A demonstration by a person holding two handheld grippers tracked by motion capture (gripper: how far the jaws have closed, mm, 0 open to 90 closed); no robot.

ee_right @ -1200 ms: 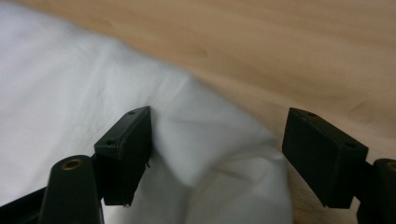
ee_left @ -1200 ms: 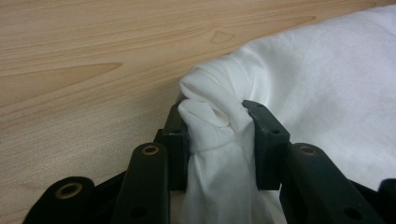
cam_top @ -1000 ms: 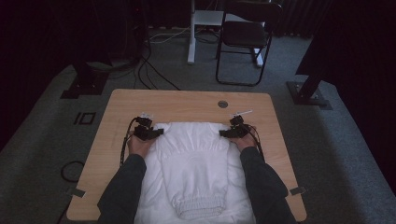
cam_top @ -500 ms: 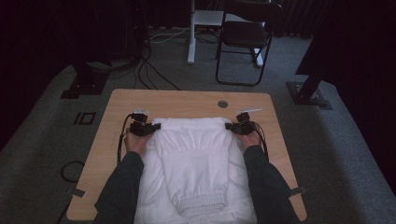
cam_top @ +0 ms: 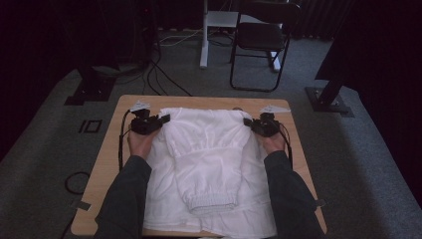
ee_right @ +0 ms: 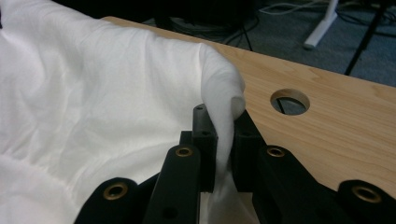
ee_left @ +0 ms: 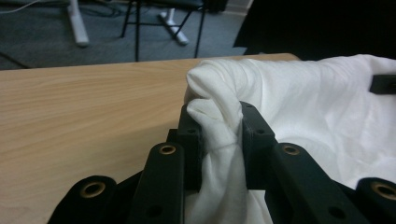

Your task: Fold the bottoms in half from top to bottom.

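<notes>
High view: a white sweatshirt (cam_top: 209,164) lies on the wooden table (cam_top: 107,164), its far edge pinched at both corners by the left gripper (cam_top: 161,119) and right gripper (cam_top: 249,123). Soft and light, it should sag between them.

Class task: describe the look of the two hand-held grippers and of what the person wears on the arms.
Both the left gripper and the right gripper are black, each topped by a grey three-cornered plate. A black cable trails from each. Their black jaws carry brass-ringed holes. The person's sleeves are dark grey and long.
</notes>
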